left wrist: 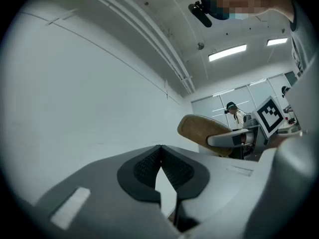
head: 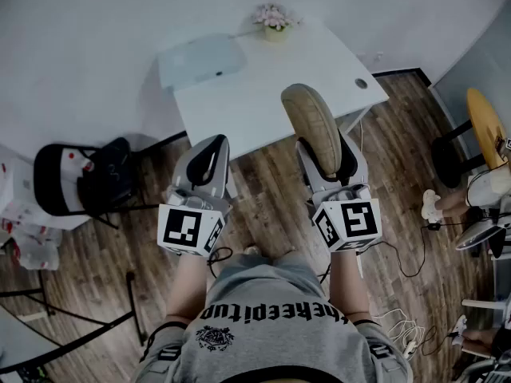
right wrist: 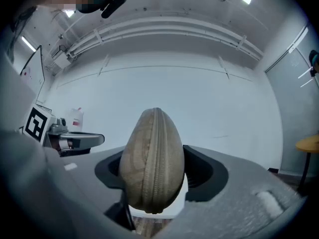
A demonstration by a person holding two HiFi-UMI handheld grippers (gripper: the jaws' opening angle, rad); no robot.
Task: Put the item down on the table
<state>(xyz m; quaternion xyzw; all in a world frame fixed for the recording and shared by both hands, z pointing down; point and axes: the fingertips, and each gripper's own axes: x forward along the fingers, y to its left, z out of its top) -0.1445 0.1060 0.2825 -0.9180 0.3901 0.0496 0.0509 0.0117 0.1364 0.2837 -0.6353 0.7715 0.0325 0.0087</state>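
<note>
A tan oval zippered case (head: 313,126) (right wrist: 152,158) stands on end between the jaws of my right gripper (head: 323,154) (right wrist: 154,171), which is shut on it. The case is held in the air over the near edge of the white table (head: 263,94). My left gripper (head: 209,162) (left wrist: 160,166) hangs beside it to the left, shut, pads touching with nothing between them. In the left gripper view the case (left wrist: 202,131) shows at the right in the other gripper.
On the table lie a closed silver laptop (head: 200,61), a small pot of pink flowers (head: 274,18) and a round cable hole (head: 361,83). A black chair (head: 84,178) stands at the left, a yellow stool (head: 485,126) at the right; cables (head: 399,254) trail over the wooden floor.
</note>
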